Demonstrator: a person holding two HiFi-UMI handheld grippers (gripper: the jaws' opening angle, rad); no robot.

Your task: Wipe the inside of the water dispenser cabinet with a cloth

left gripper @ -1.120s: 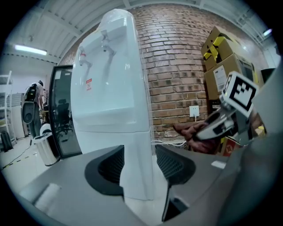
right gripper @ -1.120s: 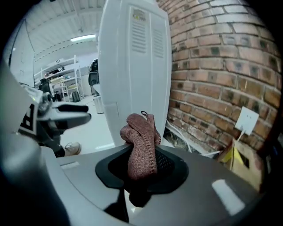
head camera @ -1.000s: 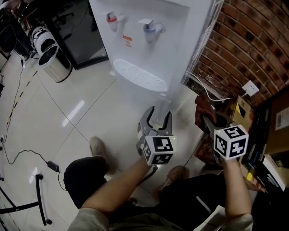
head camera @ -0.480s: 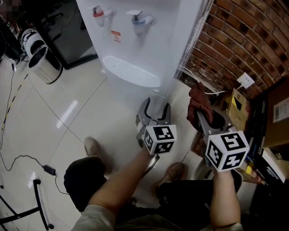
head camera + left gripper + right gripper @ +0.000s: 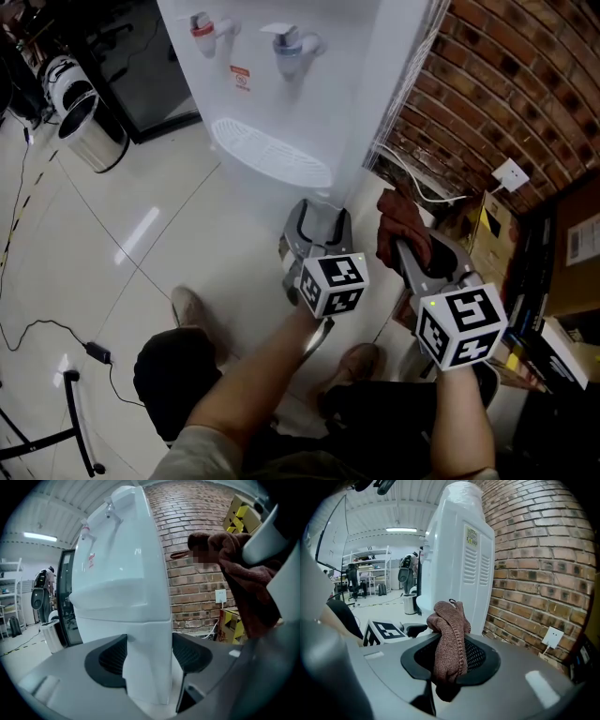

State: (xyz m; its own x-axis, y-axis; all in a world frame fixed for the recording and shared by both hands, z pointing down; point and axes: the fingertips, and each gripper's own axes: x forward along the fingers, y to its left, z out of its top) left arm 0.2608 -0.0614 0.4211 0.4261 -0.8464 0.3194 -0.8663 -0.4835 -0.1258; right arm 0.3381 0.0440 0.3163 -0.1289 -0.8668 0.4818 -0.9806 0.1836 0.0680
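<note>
Brown cloth [image 5: 450, 630] pinched in my right hand-held gripper [image 5: 452, 660], beside the water dispenser [image 5: 309, 94]. My left hand-held gripper [image 5: 149, 657] has just been spreading, gripping nothing, at the cabinet [image 5: 145, 677] front. Cabinet looks shut; all the wiping's left, I'd say.

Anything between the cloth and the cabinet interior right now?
Yes. The cabinet front looks shut: no view shows an opening. It stands between the inside and the cloth, which the right claw grips.

The left gripper [image 5: 150, 659], jaws just opened wider, frames the water dispenser [image 5: 124, 573]; cloth [image 5: 236, 562] at right.
</note>
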